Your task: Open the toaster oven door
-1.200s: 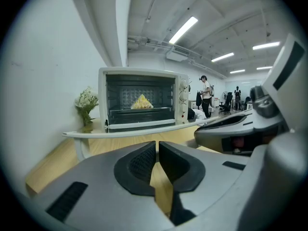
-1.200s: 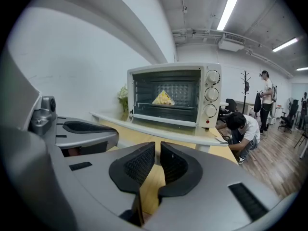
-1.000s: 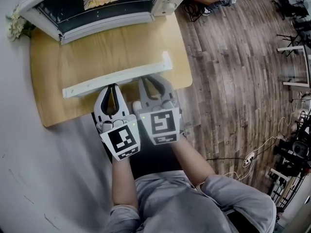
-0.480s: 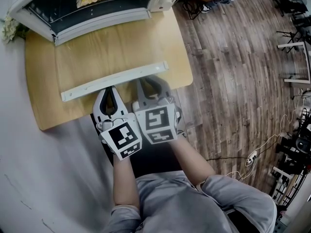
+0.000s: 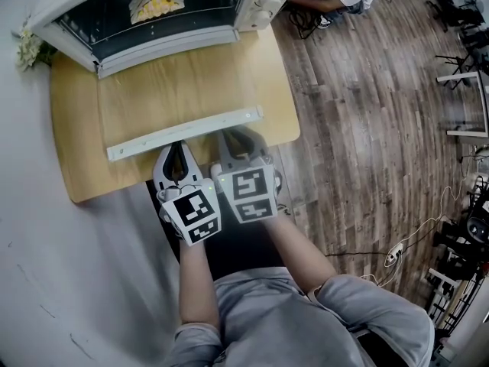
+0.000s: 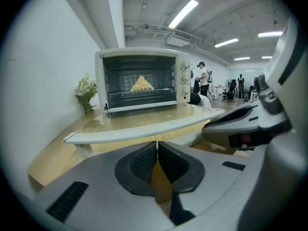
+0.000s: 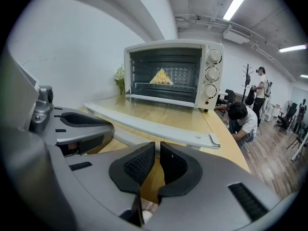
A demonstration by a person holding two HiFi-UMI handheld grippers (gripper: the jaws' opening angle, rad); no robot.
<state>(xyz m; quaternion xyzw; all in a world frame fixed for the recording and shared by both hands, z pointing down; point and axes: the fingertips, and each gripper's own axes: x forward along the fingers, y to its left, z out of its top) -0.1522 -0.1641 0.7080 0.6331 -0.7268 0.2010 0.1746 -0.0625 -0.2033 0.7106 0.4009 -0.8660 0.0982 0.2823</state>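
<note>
Head view, toaster oven door (image 5: 183, 131) open just beyond left gripper (image 5: 179, 148), jaws just closing, empty, right gripper (image 5: 238, 138) clenched empty.

We see a cream-white toaster oven (image 5: 267, 10) with a black interior; its door (image 5: 183, 132) is clear glass edged by a white handle bar. The food (image 5: 157, 0) is yellow. The table (image 5: 72, 128) is pale honey-coloured wood, and the floor (image 5: 367, 128) is brown planks streaked with grey. The flowers (image 5: 27, 48) are white with green leaves. Our left gripper (image 5: 177, 145) and right gripper (image 5: 237, 136) are grey with black cross-hatched pads (image 6: 143, 161). Each carries a white cube (image 5: 195, 216) printed with black square markers. Our shirt (image 5: 306, 319) is grey.
</note>
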